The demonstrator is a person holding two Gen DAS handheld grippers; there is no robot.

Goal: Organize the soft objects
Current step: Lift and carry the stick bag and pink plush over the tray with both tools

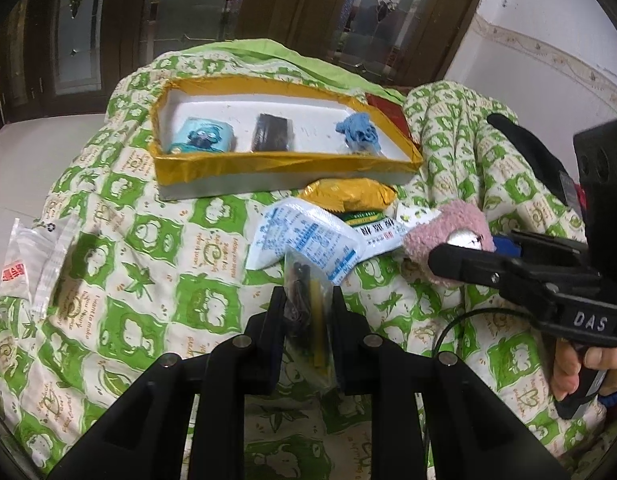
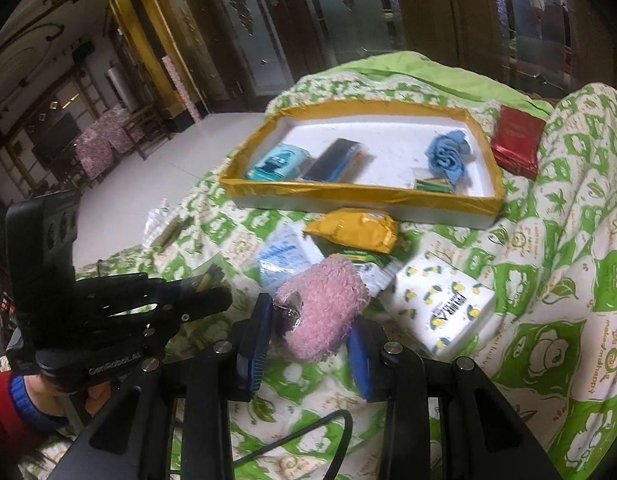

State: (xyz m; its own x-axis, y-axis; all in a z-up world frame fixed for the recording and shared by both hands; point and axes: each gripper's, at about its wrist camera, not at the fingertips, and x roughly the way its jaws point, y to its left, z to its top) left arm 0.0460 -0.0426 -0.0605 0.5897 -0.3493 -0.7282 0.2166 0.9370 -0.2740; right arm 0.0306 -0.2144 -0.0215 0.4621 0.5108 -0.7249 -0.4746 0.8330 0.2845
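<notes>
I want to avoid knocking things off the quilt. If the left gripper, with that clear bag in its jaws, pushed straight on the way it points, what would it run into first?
Probably the white and blue printed packet, lying just beyond the clear bag held in the left gripper. Past it come the gold pouch and the gold-edged tray. Depth is uncertain.

Green-print quilt (image 1: 120, 264), gold-rimmed tray (image 1: 268, 166), yellow pouch (image 1: 348, 196), tissue packs (image 2: 440, 308), red packet (image 2: 516, 146)

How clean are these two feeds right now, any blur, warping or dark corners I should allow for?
Left wrist: sharp in the middle, the clear packet in the left gripper reads well; fisheye bends the tray rim; black corners. Right wrist: slightly softer, the pink plush in the right gripper is clear, the room behind dim.
</notes>
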